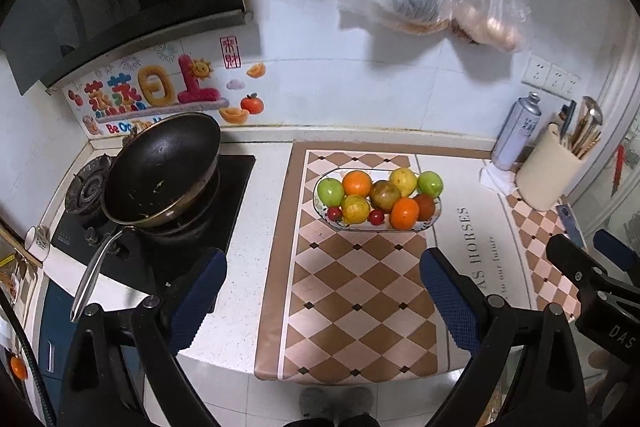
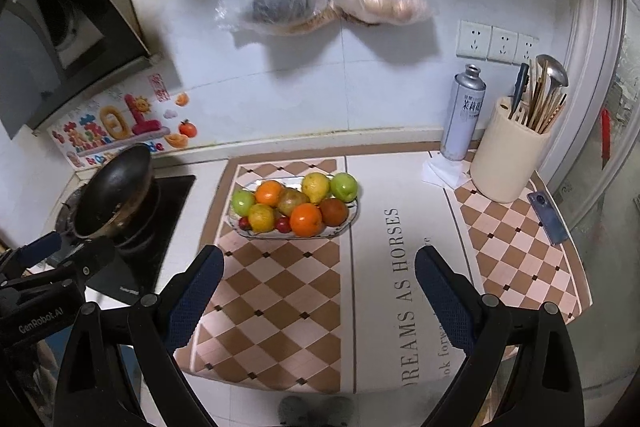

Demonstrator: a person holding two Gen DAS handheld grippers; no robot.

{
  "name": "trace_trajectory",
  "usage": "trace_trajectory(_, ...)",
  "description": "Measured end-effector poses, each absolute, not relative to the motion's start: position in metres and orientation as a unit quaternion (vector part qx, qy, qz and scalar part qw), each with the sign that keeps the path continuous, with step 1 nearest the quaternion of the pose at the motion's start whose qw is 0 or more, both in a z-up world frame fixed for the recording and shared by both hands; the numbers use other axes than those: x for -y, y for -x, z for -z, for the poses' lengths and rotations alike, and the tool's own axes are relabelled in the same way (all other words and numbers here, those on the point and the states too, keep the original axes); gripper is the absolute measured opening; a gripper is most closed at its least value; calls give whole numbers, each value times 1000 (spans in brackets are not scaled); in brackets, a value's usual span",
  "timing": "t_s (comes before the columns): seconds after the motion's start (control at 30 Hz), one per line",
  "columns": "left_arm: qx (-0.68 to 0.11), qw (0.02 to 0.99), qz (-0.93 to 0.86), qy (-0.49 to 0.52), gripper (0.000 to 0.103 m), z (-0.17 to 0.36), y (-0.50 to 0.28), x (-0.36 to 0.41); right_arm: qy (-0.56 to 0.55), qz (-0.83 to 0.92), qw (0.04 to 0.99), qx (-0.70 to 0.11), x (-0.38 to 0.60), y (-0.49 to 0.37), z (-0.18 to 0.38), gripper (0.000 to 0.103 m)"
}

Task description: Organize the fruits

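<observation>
Nearest the lens: left gripper [image 1: 322, 291], blue ribbed pads spread wide w/ nothing between them, hanging over the checkered brown-and-cream counter mat [image 1: 352, 291], well short of the fruit. Right gripper [image 2: 318, 291] likewise gaping, empty, above the same mat by the printed lettering.

L to R across the counter: black round-bottomed wok w/ steel handle [image 1: 160, 171] on the gas hob, then the oval white patterned fruit plate [image 1: 434, 215] toward the back of the mat, then a silver spray can [image 1: 516, 131] and a cream plastic utensil holder [image 1: 546, 171] at far right.

On the plate, L to R: green apple [image 1: 330, 191], orange mandarin [image 1: 357, 183] w/ a yellow lemon-like fruit [image 1: 355, 208] in front, brownish-green round fruit [image 1: 385, 195] mid-pile, yellow pear-shaped fruit [image 1: 403, 181], second orange [image 1: 405, 213], reddish-brown fruit [image 1: 425, 206], second green apple [image 1: 430, 183]. Two small red cherry-sized fruits [image 1: 334, 213] along the front edge.

Handling, my guess: all look firm, rounded, smooth-skinned, prob. light to moderate, so they'd roll or squirt out if pinched off-centre. Best taken across the widest part, pads on opposite sides. Outer pieces first, e.g. front orange or either apple; mid-pile ones are hemmed in. Small red ones need a near-closed pinch. Plate looks ceramic, so fragile; avoid knocking its rim.
</observation>
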State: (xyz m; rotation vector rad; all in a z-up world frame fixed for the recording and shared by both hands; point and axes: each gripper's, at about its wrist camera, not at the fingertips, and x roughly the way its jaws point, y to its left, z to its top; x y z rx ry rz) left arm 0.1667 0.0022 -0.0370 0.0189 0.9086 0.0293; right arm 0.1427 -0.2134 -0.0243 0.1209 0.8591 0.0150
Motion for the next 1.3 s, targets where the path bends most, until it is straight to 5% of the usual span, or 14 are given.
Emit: trace_trajectory(1.3,-481,876,-31,-13,103,85,-236,0,-43,-1,890,-454,215,-219,75,103)
